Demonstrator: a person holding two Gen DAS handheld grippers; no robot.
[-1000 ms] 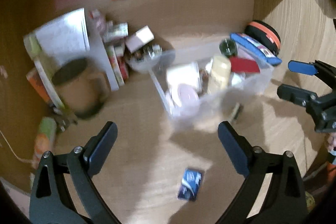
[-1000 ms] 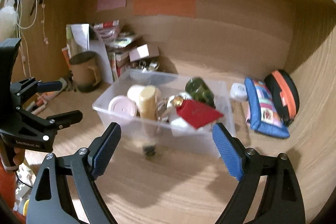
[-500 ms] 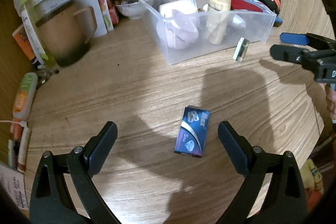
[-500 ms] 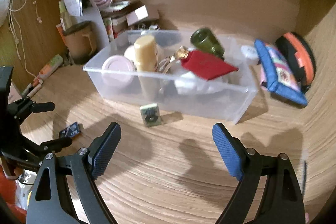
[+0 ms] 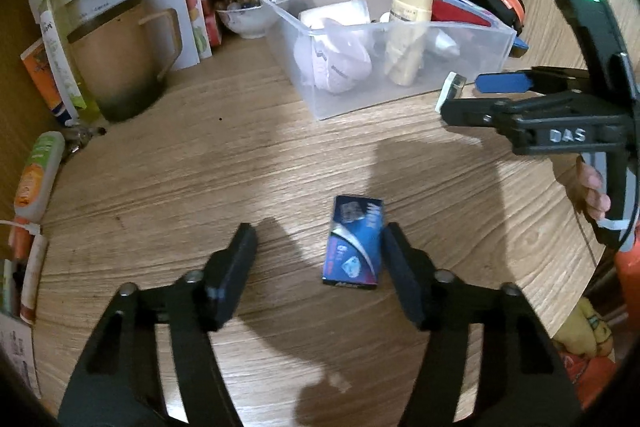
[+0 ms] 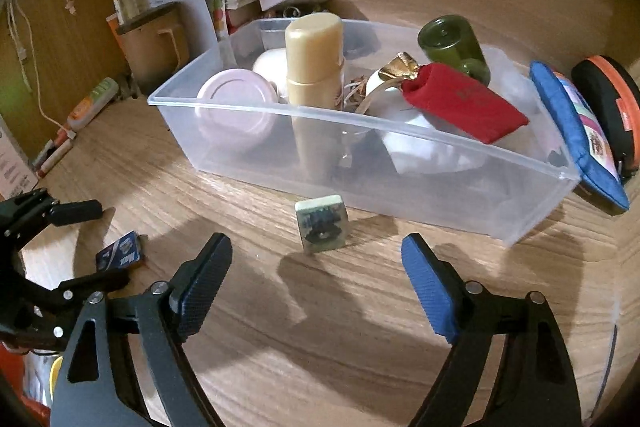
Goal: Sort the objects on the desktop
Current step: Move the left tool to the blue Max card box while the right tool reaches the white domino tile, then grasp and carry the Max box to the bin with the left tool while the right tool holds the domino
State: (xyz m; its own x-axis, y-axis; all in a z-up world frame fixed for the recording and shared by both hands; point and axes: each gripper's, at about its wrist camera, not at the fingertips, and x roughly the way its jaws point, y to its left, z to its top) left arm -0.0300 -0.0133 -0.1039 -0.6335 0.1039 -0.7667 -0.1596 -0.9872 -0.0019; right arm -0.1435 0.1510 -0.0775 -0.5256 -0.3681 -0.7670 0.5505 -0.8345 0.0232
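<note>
Wood-grain worktop carried a small blue packet lying flat, long axis pointing away, between the spread, empty fingers of the left gripper and touching or nearly touching its right finger, nearer it than the open, empty right gripper.

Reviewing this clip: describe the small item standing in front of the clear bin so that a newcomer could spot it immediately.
Start at the clear plastic bin on the wooden desk. Just in front of its near wall, outside it, a small pale square tile stands on edge with a dark print on its face. The other loose item, the blue packet, lies flat and off to the left.
</note>
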